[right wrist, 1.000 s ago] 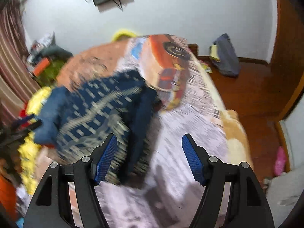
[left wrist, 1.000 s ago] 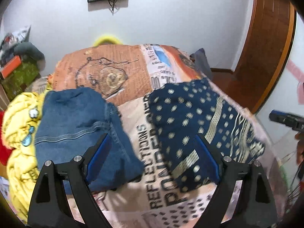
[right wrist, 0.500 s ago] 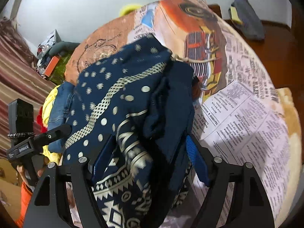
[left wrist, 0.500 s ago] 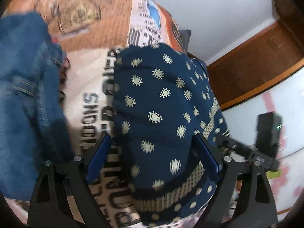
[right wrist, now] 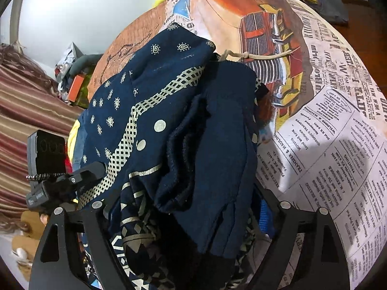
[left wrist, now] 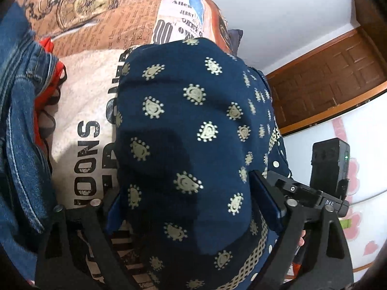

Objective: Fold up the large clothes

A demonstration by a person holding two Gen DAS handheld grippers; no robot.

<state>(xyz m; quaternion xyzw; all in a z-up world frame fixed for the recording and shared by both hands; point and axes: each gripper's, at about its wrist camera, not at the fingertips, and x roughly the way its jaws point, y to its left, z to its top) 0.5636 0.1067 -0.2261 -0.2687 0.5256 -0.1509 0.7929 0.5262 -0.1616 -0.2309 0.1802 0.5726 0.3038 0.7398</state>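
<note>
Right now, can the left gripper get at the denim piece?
Probably not directly. The left gripper straddles the navy patterned garment, which fills the space between its fingers; the denim piece lies off to the side, outside them.

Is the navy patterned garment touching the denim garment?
Apart. The left wrist view shows a strip of printed bedspread lying bare between the navy patterned garment and the denim garment.

Left gripper [left wrist: 191, 207] with black arms, round silver screws and blue pads [left wrist: 264, 197], right gripper [right wrist: 186, 207] black too, silver screws, bumpy blue pads [right wrist: 264, 216], a black box [left wrist: 330, 166] with a tiny green light behind the fingers
</note>
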